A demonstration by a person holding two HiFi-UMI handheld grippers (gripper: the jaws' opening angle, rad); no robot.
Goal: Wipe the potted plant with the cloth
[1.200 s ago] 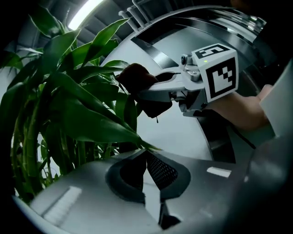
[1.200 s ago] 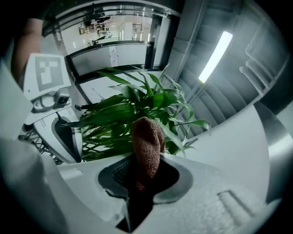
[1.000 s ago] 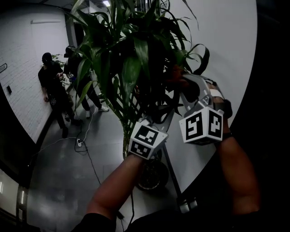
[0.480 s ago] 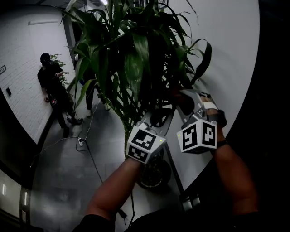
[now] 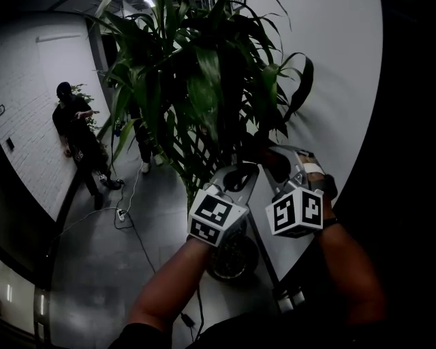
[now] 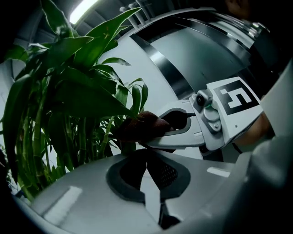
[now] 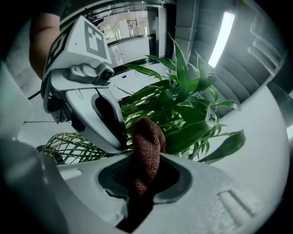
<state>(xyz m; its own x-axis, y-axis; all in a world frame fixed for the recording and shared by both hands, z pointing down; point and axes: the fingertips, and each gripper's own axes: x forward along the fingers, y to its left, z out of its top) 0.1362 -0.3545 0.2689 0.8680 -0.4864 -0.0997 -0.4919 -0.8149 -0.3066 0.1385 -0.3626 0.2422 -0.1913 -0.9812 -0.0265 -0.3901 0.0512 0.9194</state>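
Beside the plant [image 5: 197,82] in its dark pot [image 5: 235,262], my right gripper [image 7: 145,178] clamps the brown cloth [image 7: 147,144]; my left gripper [image 6: 149,170] sits closed.

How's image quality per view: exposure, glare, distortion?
Head view: underexposed, black fisheye corners, potted plant near silhouette against the white wall. Left gripper view: ceiling light blown out, foliage under it murky. Right gripper view: best lit, brown cloth weave sharp, straight lines bowed toward the rim.
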